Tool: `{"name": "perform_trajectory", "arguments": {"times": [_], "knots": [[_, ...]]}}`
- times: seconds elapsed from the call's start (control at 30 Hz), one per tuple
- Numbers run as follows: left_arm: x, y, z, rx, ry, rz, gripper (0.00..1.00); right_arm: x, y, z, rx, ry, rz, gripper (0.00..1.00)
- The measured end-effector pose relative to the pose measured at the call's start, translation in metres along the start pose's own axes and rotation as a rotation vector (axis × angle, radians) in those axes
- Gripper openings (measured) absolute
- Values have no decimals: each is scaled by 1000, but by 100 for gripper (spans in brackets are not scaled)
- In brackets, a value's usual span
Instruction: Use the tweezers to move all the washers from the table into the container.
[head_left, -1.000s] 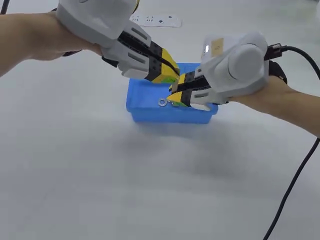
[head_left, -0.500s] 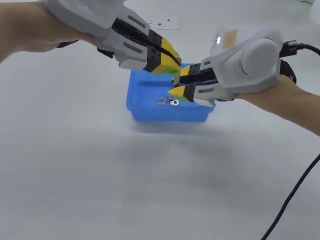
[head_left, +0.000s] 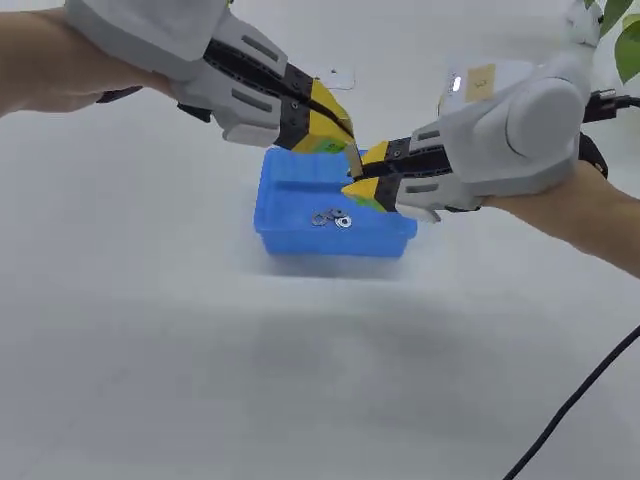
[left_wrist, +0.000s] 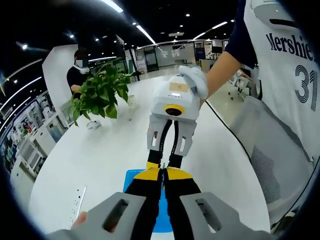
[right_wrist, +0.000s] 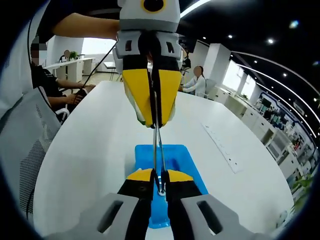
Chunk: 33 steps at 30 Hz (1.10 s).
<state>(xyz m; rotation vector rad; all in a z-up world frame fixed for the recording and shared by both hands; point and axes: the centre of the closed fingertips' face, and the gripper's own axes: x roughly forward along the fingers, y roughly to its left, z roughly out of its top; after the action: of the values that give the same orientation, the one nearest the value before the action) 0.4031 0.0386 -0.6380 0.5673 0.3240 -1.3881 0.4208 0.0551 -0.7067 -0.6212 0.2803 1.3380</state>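
Now several washers (head_left: 331, 218) are seen in the container (head_left: 300, 240) beneath the right gripper (head_left: 350, 189), against one a second ago: progress is made. The tweezers (right_wrist: 156, 145) are clamped by it and the left gripper (head_left: 346, 141).

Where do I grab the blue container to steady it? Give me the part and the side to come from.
Pinch the blue container by its left end wall, coming from above, one jaw inside and one outside. It sits flat and open-topped with thin upright walls, so the rim likely offers the best purchase. That end is bare; the washers lie near the front wall.
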Motion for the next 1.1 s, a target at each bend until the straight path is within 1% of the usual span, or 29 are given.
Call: {"name": "perform_trajectory", "arguments": {"times": [0.1, 0.17, 0.27, 0.33, 0.43, 0.5, 0.53, 0.6, 0.63, 0.67, 0.7, 0.77, 0.83, 0.9, 0.97, 1.1], "knots": [[-5, -7, 2, 1, 0, -2, 6, -6, 7, 4, -1, 4, 6, 9], [-10, -15, 3, 11, 4, -3, 6, -10, 13, 7, -7, 6, 13, 9], [-14, -26, 3, 6, -5, -11, 5, -13, 26, 10, -11, 16, 39, 8], [-17, -29, -5, 6, 4, -17, 5, -14, 35, 9, -15, 32, 58, 8], [-18, -42, -18, -14, 22, -22, 5, -15, 48, 6, -17, 55, 85, 8], [-18, -48, -24, -22, 29, -23, 5, -15, 54, 3, -17, 70, 103, 8], [-17, -52, -30, -34, 39, -26, 5, -14, 59, 1, -21, 83, 114, 8], [-16, -56, -39, -45, 59, -26, 5, -13, 64, -1, -22, 95, 126, 8], [-15, -58, -46, -62, 78, -26, 5, -11, 67, -3, -29, 105, 134, 8], [-13, -60, -53, -61, 88, -23, 5, -10, 68, -4, -33, 112, 137, 8], [-12, -62, -56, -69, 91, -24, 5, -9, 69, -6, -35, 120, 140, 8], [-9, -66, -66, -101, 92, -30, 6, -5, 74, -12, -46, 142, 159, 8], [-6, -69, -73, -118, 100, -37, 6, 0, 78, -17, -41, 160, 177, 8], [-2, -72, -82, -138, 113, -50, 6, 4, 80, -23, -53, 179, 189, 8], [3, -74, -91, -147, 120, -62, 6, 9, 83, -31, -47, 195, 204, 8], [11, -74, -105, -168, 130, -75, 6, 16, 85, -43, -47, 222, 223, 8]]}}
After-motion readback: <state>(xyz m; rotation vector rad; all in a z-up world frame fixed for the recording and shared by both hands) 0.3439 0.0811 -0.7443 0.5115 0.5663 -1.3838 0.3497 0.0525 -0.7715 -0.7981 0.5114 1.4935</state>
